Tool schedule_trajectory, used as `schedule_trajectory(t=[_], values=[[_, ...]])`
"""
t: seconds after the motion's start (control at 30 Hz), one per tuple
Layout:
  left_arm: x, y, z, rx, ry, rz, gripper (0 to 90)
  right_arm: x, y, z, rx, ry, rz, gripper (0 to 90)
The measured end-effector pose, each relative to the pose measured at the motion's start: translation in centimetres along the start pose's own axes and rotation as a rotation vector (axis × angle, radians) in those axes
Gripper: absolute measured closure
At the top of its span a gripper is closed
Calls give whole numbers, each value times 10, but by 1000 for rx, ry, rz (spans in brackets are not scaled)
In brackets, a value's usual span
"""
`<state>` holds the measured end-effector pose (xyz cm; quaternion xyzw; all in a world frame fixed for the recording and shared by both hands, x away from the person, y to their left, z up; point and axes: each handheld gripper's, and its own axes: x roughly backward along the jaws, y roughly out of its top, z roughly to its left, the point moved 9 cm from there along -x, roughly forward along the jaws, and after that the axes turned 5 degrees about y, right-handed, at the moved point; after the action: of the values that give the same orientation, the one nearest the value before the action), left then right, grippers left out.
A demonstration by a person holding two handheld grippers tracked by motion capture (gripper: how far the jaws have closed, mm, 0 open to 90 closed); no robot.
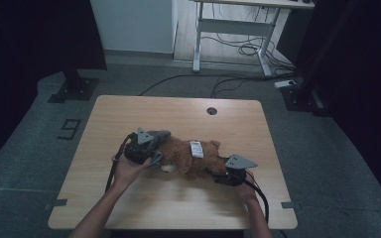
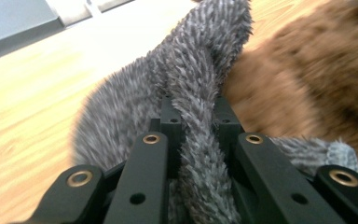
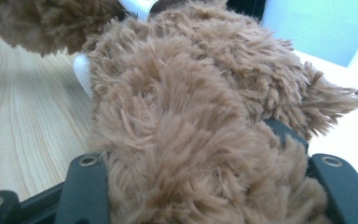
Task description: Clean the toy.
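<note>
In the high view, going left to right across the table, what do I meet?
Left gripper shut on the grey cloth → brown teddy bear → white tag on the bear → right gripper, closed on the bear's end.

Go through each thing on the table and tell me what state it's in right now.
Brown plush bear: lying on the table, white tag up.
Grey furry cloth: bunched by the bear's head, one fold pinched.
Left gripper: shut on the grey furry cloth.
Right gripper: shut on the brown plush bear.
</note>
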<state>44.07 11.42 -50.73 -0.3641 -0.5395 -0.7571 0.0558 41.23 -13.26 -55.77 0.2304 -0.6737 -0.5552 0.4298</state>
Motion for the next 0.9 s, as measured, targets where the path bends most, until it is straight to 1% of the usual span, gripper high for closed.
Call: schedule_trajectory(t=[0.03, 0.1, 0.17, 0.2, 0.23, 0.3, 0.33, 0.37, 0.4, 0.43, 0.53, 0.57, 0.6, 0.63, 0.67, 0.7, 0.73, 0.77, 0.8, 0.87, 0.9], values=[[0, -2, 3, 10, 0, 4, 794, 0, 0, 0, -6, 2, -1, 408], [1, -1, 4, 42, -23, 0, 793, 0, 0, 0, -9, 3, -3, 407], [5, 7, -1, 46, -39, -20, 795, 0, -1, -1, -12, 6, -2, 407], [8, 12, -7, 40, -49, -32, 795, 0, -1, -1, -18, 7, -3, 407], [11, 19, -14, 31, -68, -48, 796, 0, -1, -1, -23, 14, -3, 406], [16, 35, -33, 19, -111, -77, 796, 0, -1, -1, -28, 18, -2, 406], [18, 45, -46, -6, -131, -85, 795, 0, -1, -1, -28, 18, -2, 405], [19, 51, -55, -12, -150, -94, 796, 0, -1, -1, -28, 19, -1, 405], [20, 61, -71, -23, -182, -101, 795, 0, -1, -1, -28, 19, -2, 404], [21, 67, -81, -36, -196, -105, 795, 0, -2, -1, -29, 20, 0, 403], [20, 84, -120, -97, -238, -113, 795, 0, -2, 0, -37, 25, -4, 402], [18, 87, -133, -118, -246, -112, 794, 0, -2, 0, -36, 25, -4, 402], [15, 88, -145, -142, -244, -109, 793, 0, -2, 0, -39, 27, -3, 402], [10, 86, -155, -175, -238, -94, 792, 0, -2, 0, -38, 27, -3, 401], [3, 82, -163, -208, -223, -75, 791, 0, -3, 0, -37, 28, -3, 401], [-4, 77, -169, -230, -212, -56, 790, 0, -3, 0, -39, 29, -4, 401], [-11, 71, -171, -235, -209, -37, 790, 1, -3, 0, -37, 30, -5, 401], [-17, 65, -171, -226, -212, -29, 790, 1, -3, 0, -39, 34, -3, 401], [-19, 62, -170, -214, -219, -33, 790, 1, -4, 0, -40, 35, -1, 401], [-19, 58, -165, -184, -231, -46, 791, -1, -5, 0, -36, 38, 2, 401], [-17, 56, -161, -181, -226, -53, 792, -1, -5, 1, -35, 41, 0, 400]])
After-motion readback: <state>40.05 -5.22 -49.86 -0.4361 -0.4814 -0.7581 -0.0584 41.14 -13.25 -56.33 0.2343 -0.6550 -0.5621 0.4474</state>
